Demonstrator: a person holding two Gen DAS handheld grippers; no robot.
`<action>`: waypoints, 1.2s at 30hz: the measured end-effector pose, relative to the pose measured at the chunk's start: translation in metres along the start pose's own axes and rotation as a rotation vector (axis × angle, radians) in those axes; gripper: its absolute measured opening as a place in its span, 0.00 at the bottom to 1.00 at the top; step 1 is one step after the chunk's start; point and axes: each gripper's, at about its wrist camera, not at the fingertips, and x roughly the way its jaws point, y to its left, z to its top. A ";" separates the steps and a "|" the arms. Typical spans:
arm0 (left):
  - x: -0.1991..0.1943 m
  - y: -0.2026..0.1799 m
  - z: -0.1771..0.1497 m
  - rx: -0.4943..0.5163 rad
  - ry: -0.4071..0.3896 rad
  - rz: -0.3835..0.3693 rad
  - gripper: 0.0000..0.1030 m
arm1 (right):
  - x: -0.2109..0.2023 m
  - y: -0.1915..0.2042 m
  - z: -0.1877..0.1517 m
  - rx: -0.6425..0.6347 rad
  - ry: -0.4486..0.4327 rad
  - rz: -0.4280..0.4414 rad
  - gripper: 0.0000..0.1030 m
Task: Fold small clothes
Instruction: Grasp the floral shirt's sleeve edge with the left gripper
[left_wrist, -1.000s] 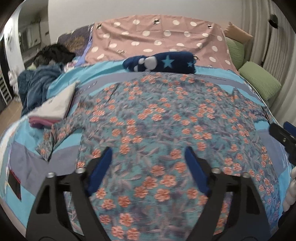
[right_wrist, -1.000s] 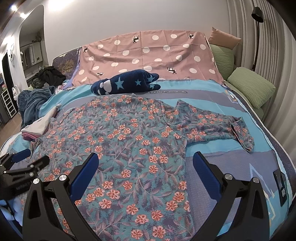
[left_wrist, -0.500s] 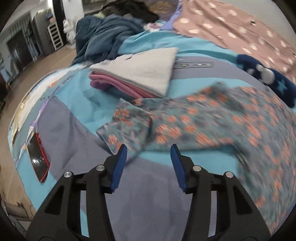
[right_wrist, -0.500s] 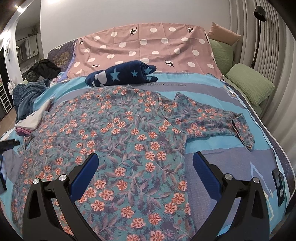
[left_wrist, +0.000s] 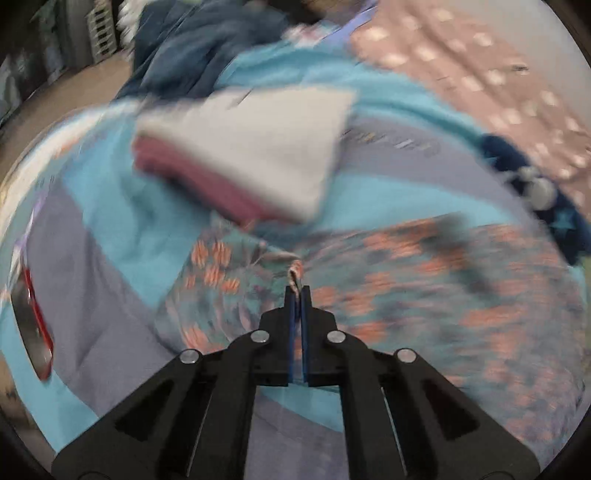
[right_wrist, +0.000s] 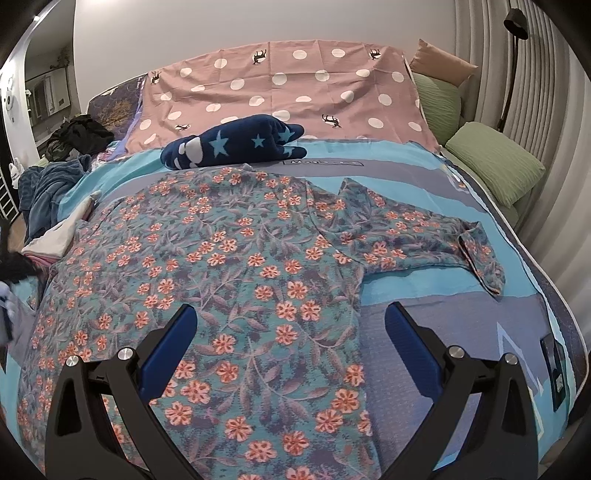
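A teal shirt with orange flowers (right_wrist: 236, 258) lies spread flat on the bed, its right sleeve (right_wrist: 436, 236) stretched toward the bed's right side. In the blurred left wrist view my left gripper (left_wrist: 296, 291) is shut on a pinched fold of the shirt's left sleeve (left_wrist: 221, 273), and a bit of cloth sticks up between the blue pads. My right gripper (right_wrist: 291, 328) stands open, low over the shirt's lower hem, with nothing between its fingers. At the left edge of the right wrist view only a dark blur of the left gripper (right_wrist: 14, 266) shows.
A folded stack, white on pink (left_wrist: 258, 155), lies just beyond the left sleeve. A red-edged phone (left_wrist: 33, 325) lies at the bed's left side. A navy star blanket (right_wrist: 236, 144), a pink dotted cover (right_wrist: 288, 92) and green pillows (right_wrist: 491, 166) sit at the head.
My left gripper swung left from over the shirt's body to the left sleeve, came down and shut on a fold of it. The right gripper has hardly moved and stays open.
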 end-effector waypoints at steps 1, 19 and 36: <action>-0.015 -0.012 0.001 0.027 -0.022 -0.033 0.02 | 0.002 -0.001 0.000 0.004 0.003 0.003 0.99; -0.137 -0.291 -0.054 0.573 -0.010 -0.538 0.02 | 0.002 -0.009 0.021 0.002 -0.024 0.237 0.99; -0.108 -0.367 -0.110 0.736 0.116 -0.586 0.03 | 0.082 0.042 0.060 -0.037 0.187 0.576 0.62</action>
